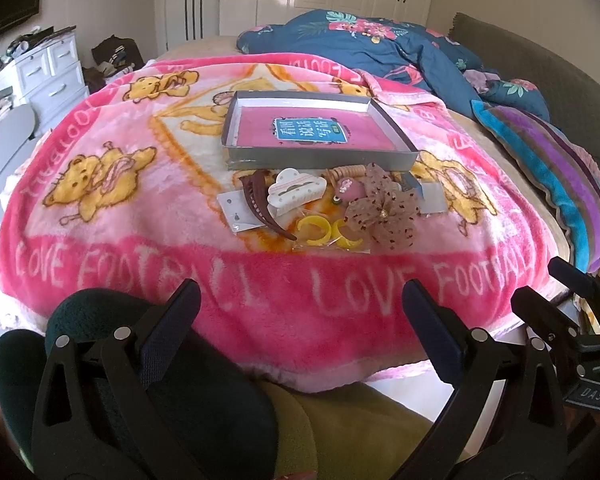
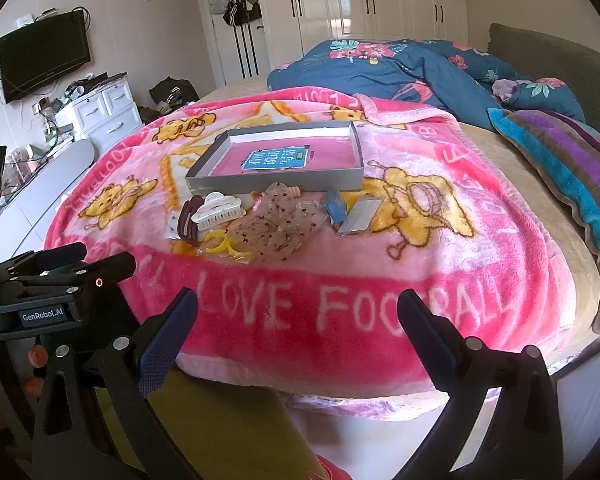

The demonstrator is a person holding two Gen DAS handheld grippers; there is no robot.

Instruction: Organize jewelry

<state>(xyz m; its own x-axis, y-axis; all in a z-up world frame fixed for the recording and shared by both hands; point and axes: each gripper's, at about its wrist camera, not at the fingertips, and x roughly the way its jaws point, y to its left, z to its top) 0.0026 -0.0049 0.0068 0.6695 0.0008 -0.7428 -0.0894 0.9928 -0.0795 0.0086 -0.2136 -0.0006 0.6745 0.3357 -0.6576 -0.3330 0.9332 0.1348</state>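
A bed fills the room, draped in a pink teddy-bear blanket point(image 1: 100, 240) lettered "LOVE FOOTBALL". A rumpled blue floral quilt point(image 1: 380, 44) lies toward one o'clock, and a striped pillow point(image 1: 560, 184) at three o'clock.

At the blanket's centre sits a shallow grey tray point(image 1: 320, 160) with a pink floor and a blue label; nothing else lies in it. Just in front of it, toward six o'clock, is the jewelry pile: a spotted gauze bow point(image 1: 380, 212) at the right of the heap, a white claw clip point(image 1: 296, 192) touching a dark brown clip point(image 1: 260, 204) to its left, yellow rings point(image 1: 314, 232) in a clear packet at the near edge, and a small card point(image 1: 236, 212) at nine o'clock. From the right wrist view, a blue item point(image 2: 336, 206) and a silvery packet point(image 2: 360, 216) lie at three o'clock of the bow.

The step in hand looks like the first pick. It would go best by taking an outer, rigid piece first, such as the white clip, lifting it clear of its neighbours, then setting it in the tray.

The left gripper point(image 1: 300, 316) hangs at the bed's near edge, jaws spread wide, holding nothing. The right gripper point(image 2: 298, 320) is likewise wide apart and empty, well short of the pile.
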